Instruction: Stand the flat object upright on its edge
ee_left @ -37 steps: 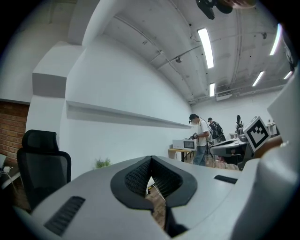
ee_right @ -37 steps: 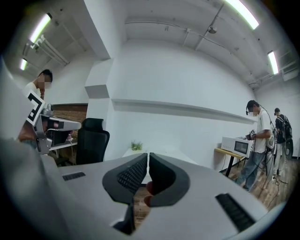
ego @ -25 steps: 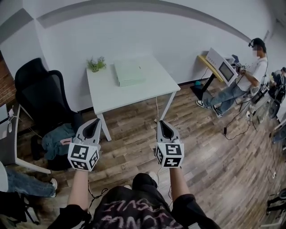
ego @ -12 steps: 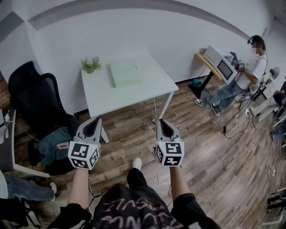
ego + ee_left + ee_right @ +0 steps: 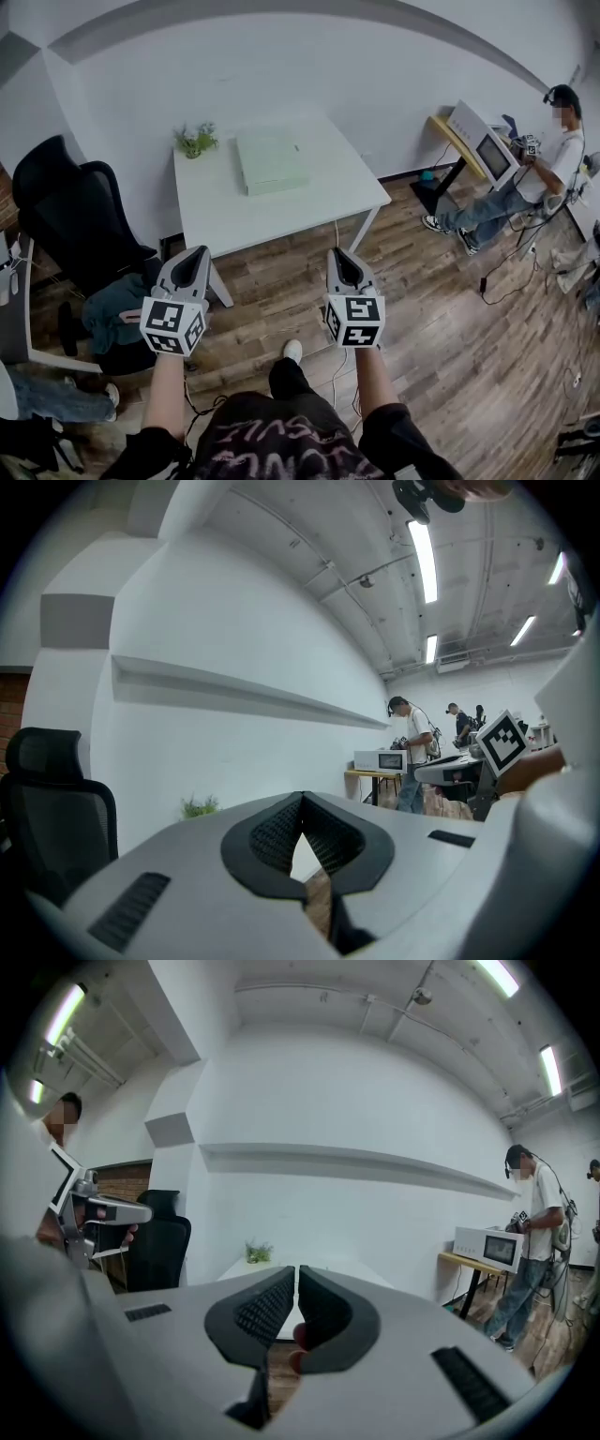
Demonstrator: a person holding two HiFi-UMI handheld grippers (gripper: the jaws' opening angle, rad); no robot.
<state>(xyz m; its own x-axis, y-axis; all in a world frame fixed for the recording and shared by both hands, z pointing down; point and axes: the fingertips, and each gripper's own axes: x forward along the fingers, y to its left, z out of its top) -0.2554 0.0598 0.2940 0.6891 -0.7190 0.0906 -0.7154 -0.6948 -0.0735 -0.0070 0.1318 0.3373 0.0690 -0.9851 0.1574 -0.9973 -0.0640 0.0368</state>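
A flat pale green box (image 5: 272, 161) lies on the white table (image 5: 281, 214) ahead of me, toward its far side. My left gripper (image 5: 199, 255) and right gripper (image 5: 338, 255) are held side by side over the wooden floor, short of the table's near edge. Both point toward the table, well apart from the box. The left gripper (image 5: 300, 800) has its jaws together with nothing between them. The right gripper (image 5: 296, 1272) is likewise shut and empty. The box does not show in either gripper view; the table's edge (image 5: 330, 1266) shows beyond the right jaws.
A small potted plant (image 5: 196, 141) stands at the table's far left corner. A black office chair (image 5: 70, 220) with clothes on it stands to the left. At right a person (image 5: 525, 173) sits by a yellow desk with a white appliance (image 5: 484, 142). Cables trail on the floor.
The table and box have come nearer and sit larger in the head view. Both grippers keep their places in the picture, still shut. My foot has stepped forward.
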